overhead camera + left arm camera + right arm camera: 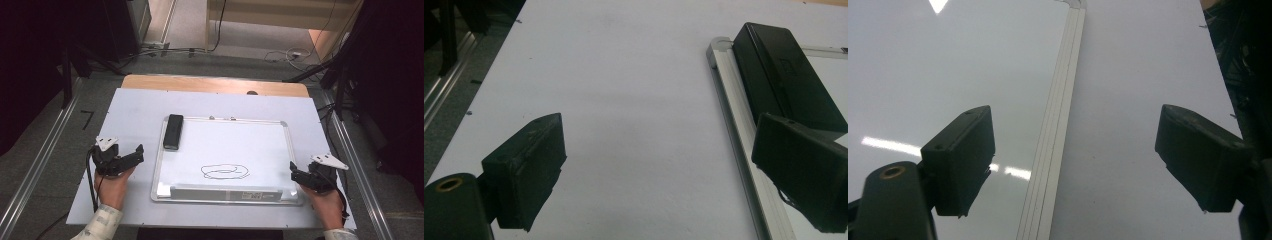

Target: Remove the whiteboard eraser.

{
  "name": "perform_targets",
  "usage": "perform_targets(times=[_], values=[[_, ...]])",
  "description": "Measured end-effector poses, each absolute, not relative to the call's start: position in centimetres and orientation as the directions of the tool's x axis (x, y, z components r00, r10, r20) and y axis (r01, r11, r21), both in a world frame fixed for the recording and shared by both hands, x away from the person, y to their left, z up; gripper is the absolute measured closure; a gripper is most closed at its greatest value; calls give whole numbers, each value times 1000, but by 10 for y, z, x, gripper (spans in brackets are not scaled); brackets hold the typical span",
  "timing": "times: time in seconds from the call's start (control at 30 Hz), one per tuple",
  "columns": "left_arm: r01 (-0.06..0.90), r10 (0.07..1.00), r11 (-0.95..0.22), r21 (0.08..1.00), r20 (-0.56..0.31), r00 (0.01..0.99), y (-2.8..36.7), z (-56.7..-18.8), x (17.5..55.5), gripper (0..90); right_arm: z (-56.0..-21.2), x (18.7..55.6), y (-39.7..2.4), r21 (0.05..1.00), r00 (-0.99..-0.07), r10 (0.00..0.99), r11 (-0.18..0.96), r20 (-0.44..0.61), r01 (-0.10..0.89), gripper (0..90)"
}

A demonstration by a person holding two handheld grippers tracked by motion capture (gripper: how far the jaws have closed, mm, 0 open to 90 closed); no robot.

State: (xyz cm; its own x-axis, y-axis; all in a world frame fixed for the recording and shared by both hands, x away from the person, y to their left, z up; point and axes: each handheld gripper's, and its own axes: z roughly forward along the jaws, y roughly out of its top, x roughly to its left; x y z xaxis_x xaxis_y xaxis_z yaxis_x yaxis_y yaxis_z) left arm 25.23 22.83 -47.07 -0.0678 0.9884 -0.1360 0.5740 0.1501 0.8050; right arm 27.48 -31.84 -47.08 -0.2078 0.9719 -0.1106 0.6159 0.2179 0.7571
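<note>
Near edge: left hand-held gripper (131, 156) and right hand-held gripper (296, 175) rest on the table (135, 105) either side of the whiteboard (225, 145), jaws spread, nothing between them, prob. parked ready. Board lies flat w/ a scribbled loop (225, 171) near its front (likely what needs wiping). Farther back, black eraser (173, 131) sits on the board's left frame, just ahead of the left hand-held gripper, so that one's placed to grab it.

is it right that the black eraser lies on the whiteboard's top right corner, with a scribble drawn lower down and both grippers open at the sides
Not quite: the black eraser lies on the top left corner of the whiteboard, as the high view shows. The scribble and the open left gripper and right gripper are as you say.
</note>
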Motion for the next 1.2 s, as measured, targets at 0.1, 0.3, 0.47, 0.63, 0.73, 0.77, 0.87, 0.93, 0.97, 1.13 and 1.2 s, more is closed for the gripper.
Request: perform_targets(times=[0.1, 0.3, 0.47, 0.63, 0.73, 0.77, 0.87, 0.93, 0.97, 1.13, 1.2], values=[[570, 989, 147, 809, -135, -62, 226, -470, 253, 78, -471, 275, -319, 756, -209, 972, 219, -112, 617, 148], [561, 989, 148, 815, -138, -61, 226, -467, 255, 78, -471, 275, -318, 755, -206, 972, 219, -113, 618, 148], [559, 990, 139, 817, -137, -46, 223, -466, 259, 78, -471, 275, -318, 753, -207, 972, 220, -113, 620, 148], [561, 989, 135, 817, -143, -30, 215, -462, 269, 78, -471, 275, -318, 752, -205, 972, 220, -115, 621, 148], [563, 989, 132, 816, -144, -23, 207, -459, 279, 80, -471, 275, -319, 753, -204, 972, 219, -115, 621, 148], [562, 989, 130, 817, -145, -18, 205, -458, 282, 80, -471, 275, -319, 753, -204, 972, 219, -114, 621, 148], [560, 990, 117, 820, -138, -6, 197, -456, 290, 81, -471, 275, -319, 753, -206, 972, 220, -114, 621, 148], [566, 992, 107, 817, -129, 0, 192, -456, 296, 81, -471, 275, -318, 752, -206, 972, 219, -113, 621, 148], [568, 991, 107, 816, -134, 6, 190, -456, 299, 81, -471, 275, -319, 753, -207, 972, 219, -113, 621, 148], [587, 990, 86, 805, -133, 37, 177, -456, 313, 82, -471, 275, -318, 752, -209, 972, 220, -112, 621, 148], [588, 991, 77, 806, -129, 47, 172, -455, 317, 82, -471, 275, -318, 753, -209, 972, 219, -111, 620, 148]])
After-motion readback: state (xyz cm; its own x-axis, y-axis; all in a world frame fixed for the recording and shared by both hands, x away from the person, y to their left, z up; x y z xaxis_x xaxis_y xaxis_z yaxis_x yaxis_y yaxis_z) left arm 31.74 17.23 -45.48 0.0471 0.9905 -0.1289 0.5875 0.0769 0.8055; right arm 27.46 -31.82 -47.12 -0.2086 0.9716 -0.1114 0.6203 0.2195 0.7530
